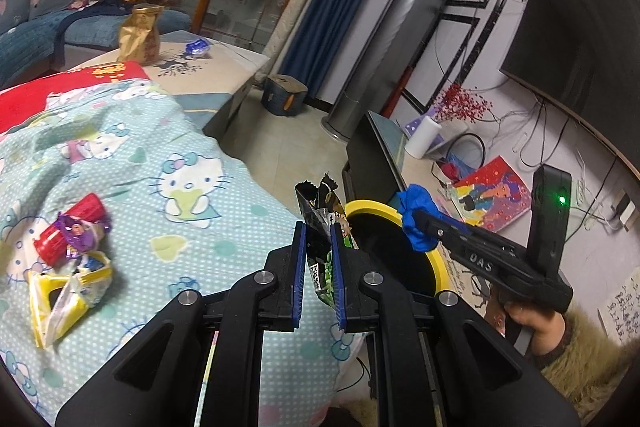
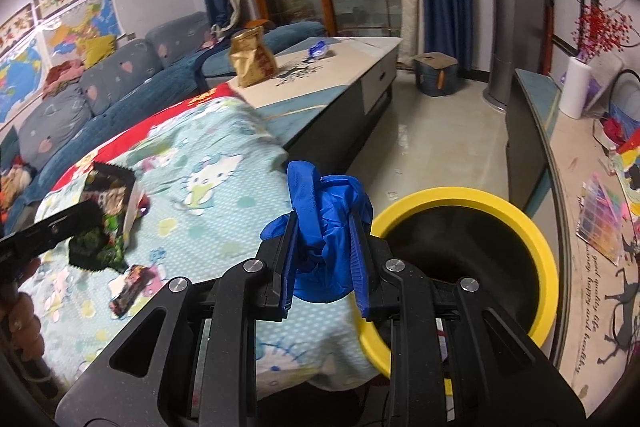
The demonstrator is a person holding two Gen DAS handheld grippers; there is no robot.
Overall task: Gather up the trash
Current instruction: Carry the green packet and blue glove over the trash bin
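2 wrist cams, close, angled down; both share bin (image 1: 436,259) (image 2: 544,247).

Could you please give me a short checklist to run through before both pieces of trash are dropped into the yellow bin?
1. Left gripper shut on the green snack wrapper: ok.
2. Right gripper shut on the blue glove: ok.
3. Yellow bin mouth unobstructed: ok.
4. Glove over the opening: not ok, it hangs just short of the rim.
5. Wrapper over the opening: cannot tell.
6. Trash left on the blanket, such as the yellow wrapper: not ok.
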